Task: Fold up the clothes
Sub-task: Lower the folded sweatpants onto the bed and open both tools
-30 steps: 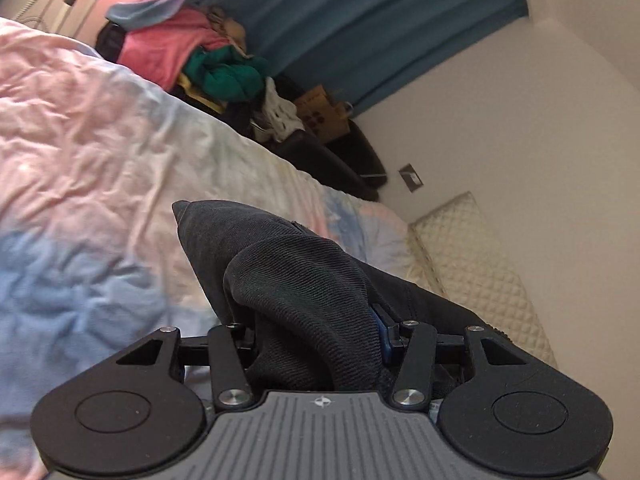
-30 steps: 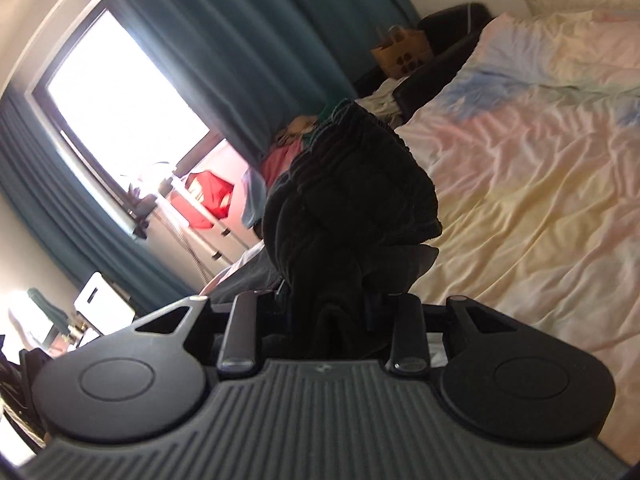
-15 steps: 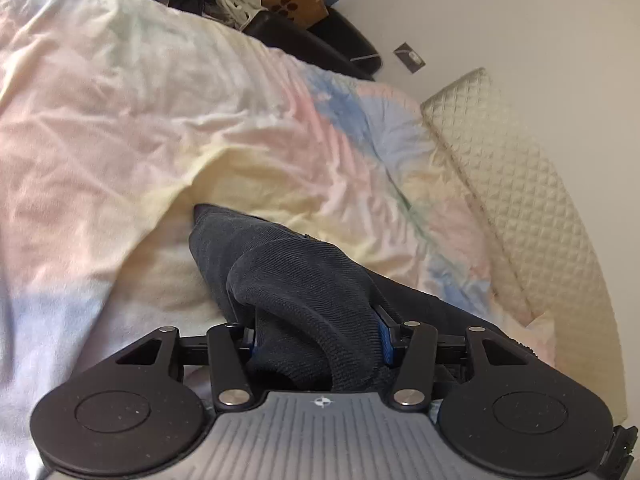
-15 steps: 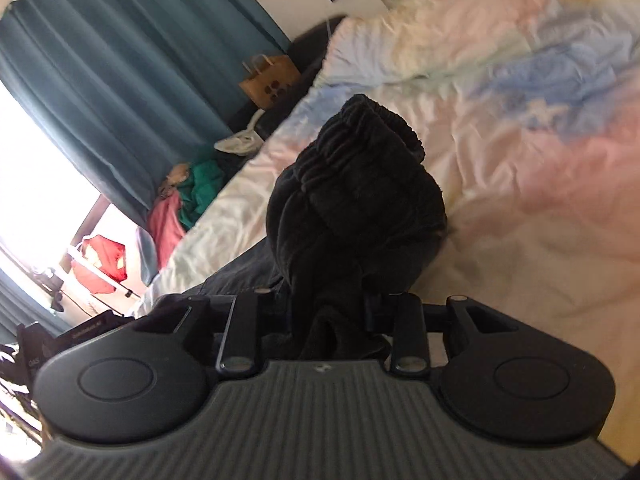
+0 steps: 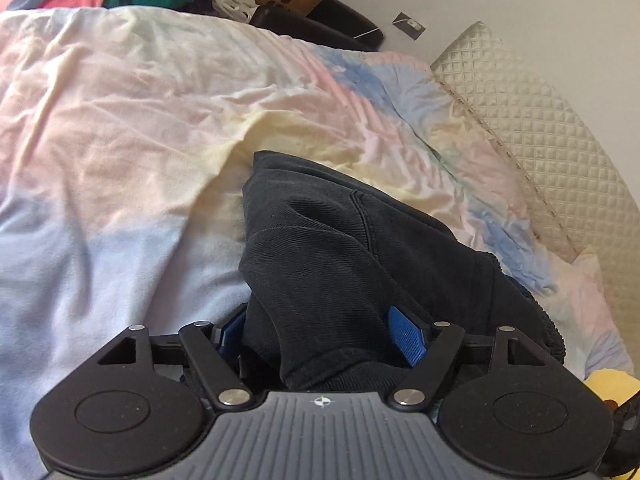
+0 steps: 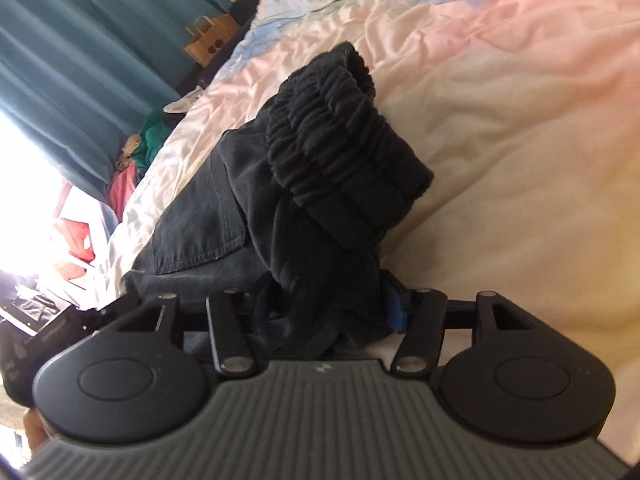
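While the left gripper [image 5: 320, 328] and right gripper [image 6: 324, 304] both clench the dark trousers [image 5: 340, 240] above the bedsheet [image 5: 120, 140], the person should lay them flat; the waistband [image 6: 332, 148] must stay level

1. Left tongs [image 5: 320, 330]: seen from behind along the two fingers, body low in the left wrist view, pointing forward and slightly downward.
2. Left tongs, finger pads [image 5: 408, 336]: blue, ribbed; the right pad is plainly exposed, the left one only as a sliver. The jaws stand partly apart, pressed on a thick bunch of dark cloth filling the gap.
3. Right tongs [image 6: 324, 304]: rolled strongly to one side, so the right wrist view is tilted.
4. Right tongs, finger pads [image 6: 396, 314]: one blue edge shows; the other is hidden. The jaws clamp bunched dark cloth.
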Available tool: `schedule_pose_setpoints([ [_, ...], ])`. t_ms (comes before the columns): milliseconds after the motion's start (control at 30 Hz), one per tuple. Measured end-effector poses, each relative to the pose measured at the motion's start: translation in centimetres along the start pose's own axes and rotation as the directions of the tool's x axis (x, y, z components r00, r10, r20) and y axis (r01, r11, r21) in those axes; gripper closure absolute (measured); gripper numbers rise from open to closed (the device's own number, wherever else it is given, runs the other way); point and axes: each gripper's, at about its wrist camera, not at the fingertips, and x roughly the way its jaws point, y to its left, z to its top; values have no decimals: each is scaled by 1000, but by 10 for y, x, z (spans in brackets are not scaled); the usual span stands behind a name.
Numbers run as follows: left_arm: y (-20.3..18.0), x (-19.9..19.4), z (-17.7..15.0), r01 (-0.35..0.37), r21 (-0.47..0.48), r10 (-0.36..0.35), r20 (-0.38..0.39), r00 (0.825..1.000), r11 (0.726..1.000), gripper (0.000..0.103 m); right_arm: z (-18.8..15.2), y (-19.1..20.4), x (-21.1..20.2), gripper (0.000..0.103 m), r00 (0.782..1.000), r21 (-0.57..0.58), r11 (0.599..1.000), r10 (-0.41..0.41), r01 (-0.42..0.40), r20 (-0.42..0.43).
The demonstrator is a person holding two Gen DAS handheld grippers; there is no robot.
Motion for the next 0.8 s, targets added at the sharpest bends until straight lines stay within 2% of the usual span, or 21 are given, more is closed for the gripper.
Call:
schedule_pose_setpoints([
  [33,-5,-10,0,-19,13,19,-3,1000,1000,21,0,4,-9,45,1000,-15,1000,-27,27,2],
  [100,-18,-33,2,-61,36,61,-2,998,997,18,-1,21,-29,44,990,-94,986,-139,140,11],
  [133,-25,-45,2,-77,46,77,3,997,996,18,-2,27,-37,44,988,-121,981,-151,152,17],
  [367,-78,-133,-10,-122,123,114,70,991,985,14,0,68,-116,44,992,-238,967,-72,96,105],
  [433,-96,-157,-19,-139,156,123,106,987,978,0,-2,78,-139,44,991,-271,959,-48,81,123],
  [500,-113,-179,-30,-150,192,125,138,983,970,0,-4,87,-160,43,989,-305,950,-29,72,142],
  [533,-122,-189,-36,-151,208,121,149,981,966,0,-7,93,-171,38,988,-322,944,-24,72,152],
  [567,-130,-198,-42,-152,225,118,161,980,962,0,-10,96,-181,24,986,-334,940,-14,69,164],
  [600,-139,-206,-50,-160,245,120,172,978,956,0,-14,99,-190,16,984,-345,936,-4,65,176],
  [667,-149,-219,-65,-174,271,124,193,973,947,0,-22,103,-206,6,979,-369,927,15,62,204],
  [800,-159,-240,-98,-201,304,131,235,963,931,0,-44,108,-230,4,971,-421,903,15,89,238],
])
